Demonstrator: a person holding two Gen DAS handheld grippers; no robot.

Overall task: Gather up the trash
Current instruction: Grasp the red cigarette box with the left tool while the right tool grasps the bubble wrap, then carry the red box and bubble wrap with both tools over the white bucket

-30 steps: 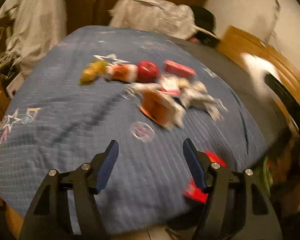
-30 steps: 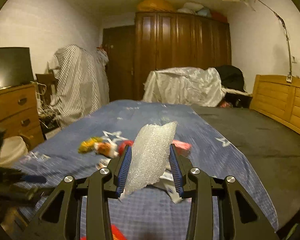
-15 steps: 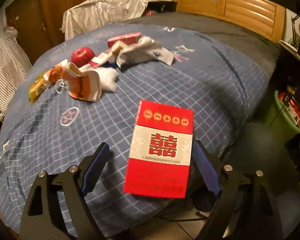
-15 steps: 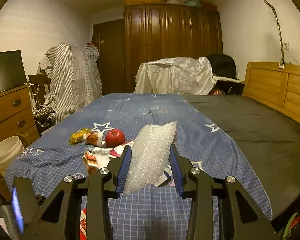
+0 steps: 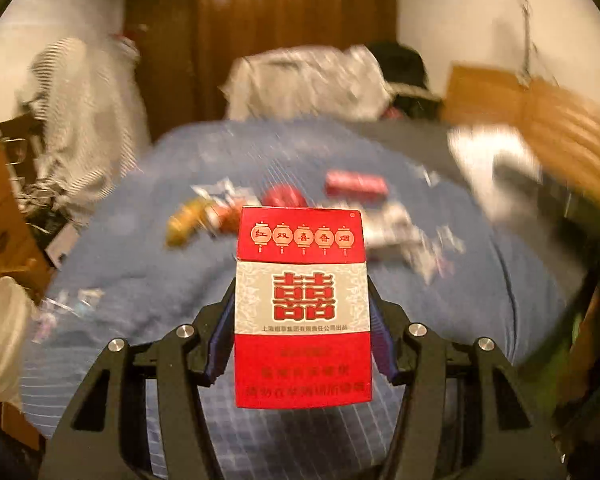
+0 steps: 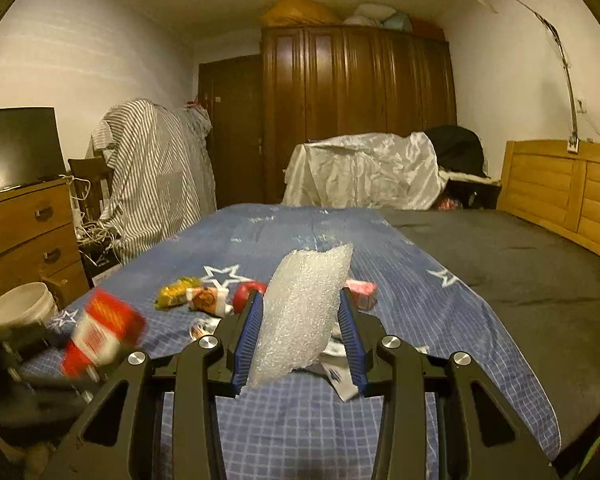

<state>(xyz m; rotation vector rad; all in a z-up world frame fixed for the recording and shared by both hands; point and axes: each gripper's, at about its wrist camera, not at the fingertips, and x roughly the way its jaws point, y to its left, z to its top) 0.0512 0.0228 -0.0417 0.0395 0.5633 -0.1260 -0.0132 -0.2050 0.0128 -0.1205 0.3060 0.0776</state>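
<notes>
A red and white cigarette pack [image 5: 302,308] stands upright between the blue pads of my left gripper [image 5: 302,320], lifted off the bed; the jaws are closing on its sides. In the right wrist view the same pack [image 6: 100,330] shows blurred at lower left. My right gripper [image 6: 301,300] is shut on a white piece of bubble wrap [image 6: 300,320] that sticks up between its fingers. More trash lies on the blue quilt [image 6: 420,300]: a yellow wrapper [image 6: 176,286], an orange wrapper [image 6: 206,300], a red apple [image 6: 249,292], a pink box [image 6: 360,290] and crumpled paper.
A white bucket [image 6: 22,310] stands on the floor left of the bed, beside a wooden dresser [image 6: 24,232]. A wooden headboard [image 6: 560,192] borders the bed's right side. Covered furniture and a dark wardrobe [image 6: 356,120] stand beyond the bed's far end.
My left gripper closed around the red pack that lay flat on the quilt and raised it, and its view tilted up. The right gripper kept its hold on the bubble wrap.
</notes>
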